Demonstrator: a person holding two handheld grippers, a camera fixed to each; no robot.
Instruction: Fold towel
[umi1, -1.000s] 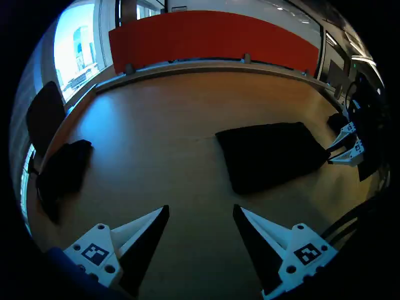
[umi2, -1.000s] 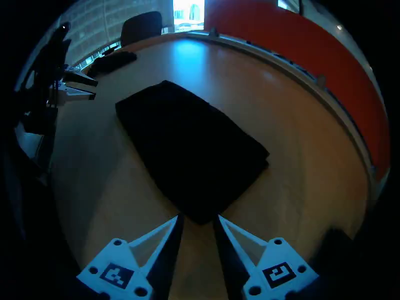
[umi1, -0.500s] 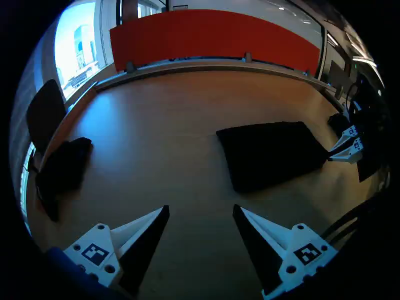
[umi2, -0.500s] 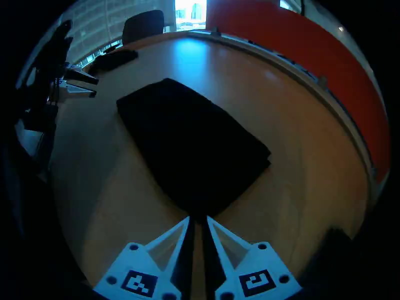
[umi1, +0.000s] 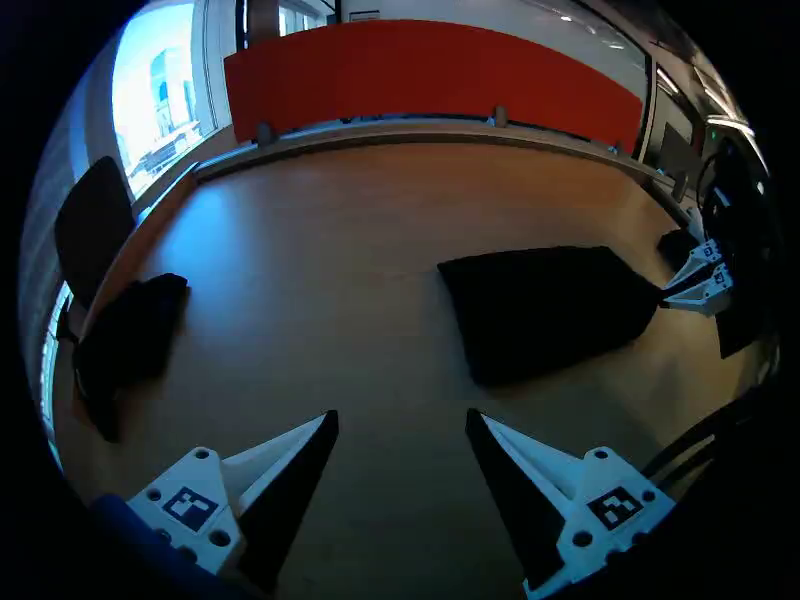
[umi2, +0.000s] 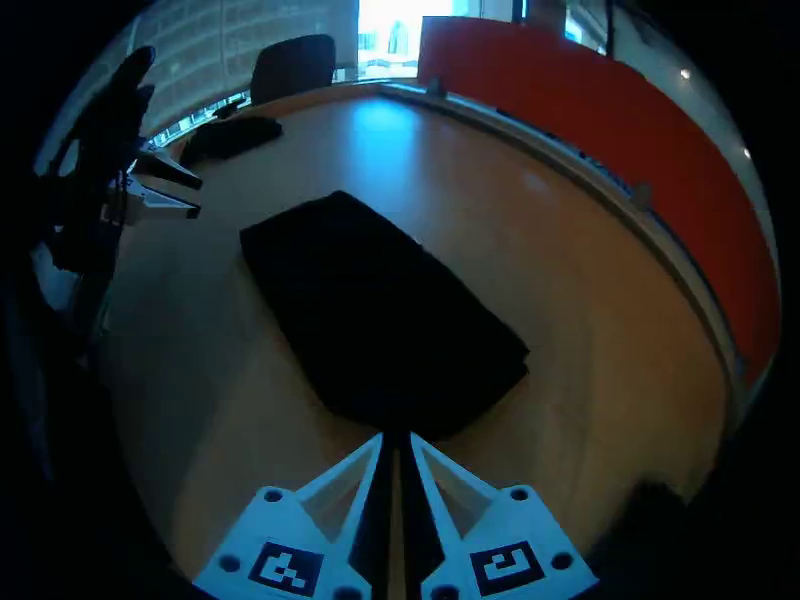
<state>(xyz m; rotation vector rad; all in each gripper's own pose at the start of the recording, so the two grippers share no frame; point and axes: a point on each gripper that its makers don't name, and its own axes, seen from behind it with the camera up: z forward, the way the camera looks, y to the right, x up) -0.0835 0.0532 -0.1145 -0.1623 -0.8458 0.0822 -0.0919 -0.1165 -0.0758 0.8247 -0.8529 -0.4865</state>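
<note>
A black towel (umi1: 545, 310) lies flat on the wooden table (umi1: 330, 260), folded into a rough rectangle. In the left gripper view it sits to the right of centre. In the right gripper view the towel (umi2: 380, 320) stretches away from the lower middle toward the upper left. The right claw (umi2: 397, 440) has its two fingers drawn together with only a thin dark slit between them, clamped on the towel's nearest corner. From the left gripper view the right claw (umi1: 700, 287) shows at the far right, its tips meeting the towel's corner, which is drawn out to a point. The left claw (umi1: 400, 418) hangs above bare table with its fingers spread wide apart, holding nothing, well away from the towel. In the right gripper view the left claw (umi2: 155, 188) appears at the upper left, also apart. A dark bundle (umi1: 130, 335) rests near the table's left edge, beside a chair (umi1: 90, 230). A red screen (umi1: 430, 70) runs along the table's far side, with a bright window (umi1: 155, 90) to its left.
</note>
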